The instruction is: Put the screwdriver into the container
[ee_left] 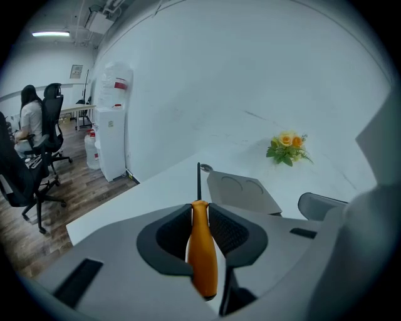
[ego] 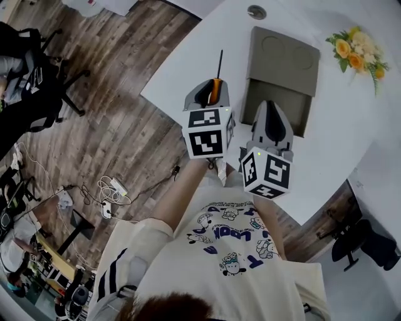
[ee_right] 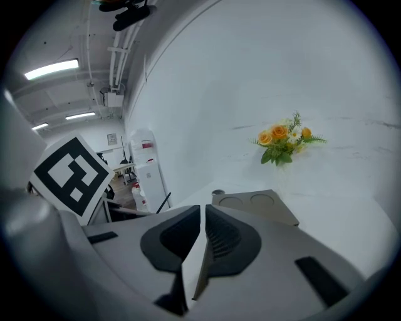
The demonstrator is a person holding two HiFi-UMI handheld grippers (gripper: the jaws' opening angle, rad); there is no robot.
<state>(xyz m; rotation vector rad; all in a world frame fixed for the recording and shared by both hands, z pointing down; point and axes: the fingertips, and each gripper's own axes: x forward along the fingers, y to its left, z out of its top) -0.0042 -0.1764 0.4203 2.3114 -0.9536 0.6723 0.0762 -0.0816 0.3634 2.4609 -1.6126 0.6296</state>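
Note:
My left gripper (ee_left: 200, 216) is shut on a screwdriver (ee_left: 202, 244) with an orange handle, whose black shaft points forward over the white table. In the head view the same screwdriver (ego: 216, 86) sticks out of the left gripper (ego: 212, 94) near the table's left edge. The grey container (ego: 280, 63) lies flat on the table ahead and to the right, with two round recesses in its top; it also shows in the left gripper view (ee_left: 241, 191) and the right gripper view (ee_right: 257, 204). My right gripper (ee_right: 202, 222) is shut with nothing in it, just short of the container (ego: 270, 122).
A posy of yellow and orange flowers (ego: 358, 51) lies at the table's far right. A round metal cap (ego: 256, 11) sits in the table beyond the container. A water dispenser (ee_left: 113, 119), office chairs (ee_left: 34, 169) and a seated person stand on the wooden floor to the left.

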